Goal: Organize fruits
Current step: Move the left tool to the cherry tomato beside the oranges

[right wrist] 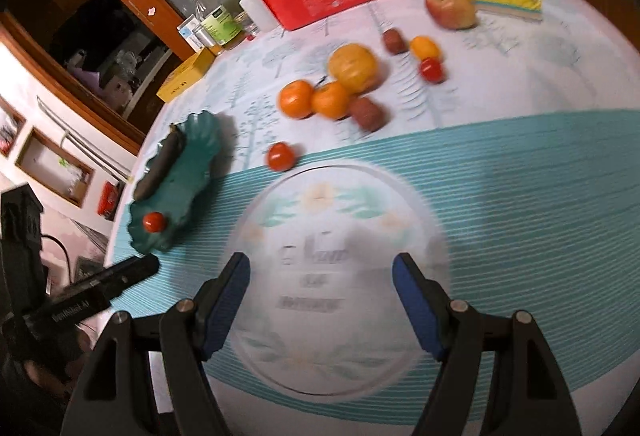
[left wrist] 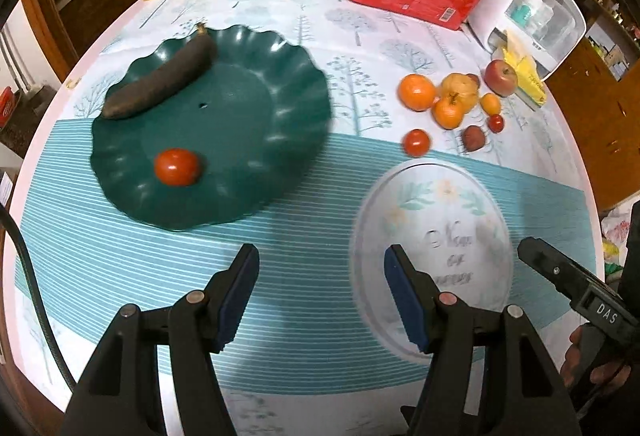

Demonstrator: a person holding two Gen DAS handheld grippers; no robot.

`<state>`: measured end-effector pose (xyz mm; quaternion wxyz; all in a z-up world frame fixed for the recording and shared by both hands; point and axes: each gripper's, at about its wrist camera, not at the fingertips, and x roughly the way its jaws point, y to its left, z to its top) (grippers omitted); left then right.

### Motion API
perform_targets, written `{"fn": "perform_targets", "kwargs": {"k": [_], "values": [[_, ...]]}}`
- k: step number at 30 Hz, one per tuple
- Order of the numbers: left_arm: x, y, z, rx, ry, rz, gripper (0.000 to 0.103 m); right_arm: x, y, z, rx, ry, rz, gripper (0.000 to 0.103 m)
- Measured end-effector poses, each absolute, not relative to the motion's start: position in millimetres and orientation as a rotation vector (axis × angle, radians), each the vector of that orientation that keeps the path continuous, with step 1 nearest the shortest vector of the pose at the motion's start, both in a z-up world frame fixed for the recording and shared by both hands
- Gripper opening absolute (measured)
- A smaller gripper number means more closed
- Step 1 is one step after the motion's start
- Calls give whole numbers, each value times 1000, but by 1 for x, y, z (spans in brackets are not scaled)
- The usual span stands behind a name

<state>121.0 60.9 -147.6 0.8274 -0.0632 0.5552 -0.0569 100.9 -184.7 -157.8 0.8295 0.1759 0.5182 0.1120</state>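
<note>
Both claws gape wide and empty; your right claw (right wrist: pixel 322 300) hangs over the white plate (right wrist: pixel 416 211), the loose tomato (right wrist: pixel 281 156) just ahead and slightly left, nearer it than your left claw (left wrist: pixel 320 296).

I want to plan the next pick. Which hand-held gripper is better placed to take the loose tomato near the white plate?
Probably the right hand-held gripper: open, over the white plate, the tomato just beyond it.

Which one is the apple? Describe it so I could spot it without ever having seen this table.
Find the white appliance at the table's far edge. Just in front, beside a yellow sponge, sits the apple. It is the only red-and-yellow blushed fruit, larger than the tomatoes and set apart from the orange cluster.
</note>
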Motion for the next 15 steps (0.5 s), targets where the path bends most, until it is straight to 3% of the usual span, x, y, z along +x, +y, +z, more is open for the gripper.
{"fn": "perform_targets", "kwargs": {"k": [15], "values": [[145,-11,-143,-73,1143,-84,76,131,-276,-132,171,1017,235,74]]}}
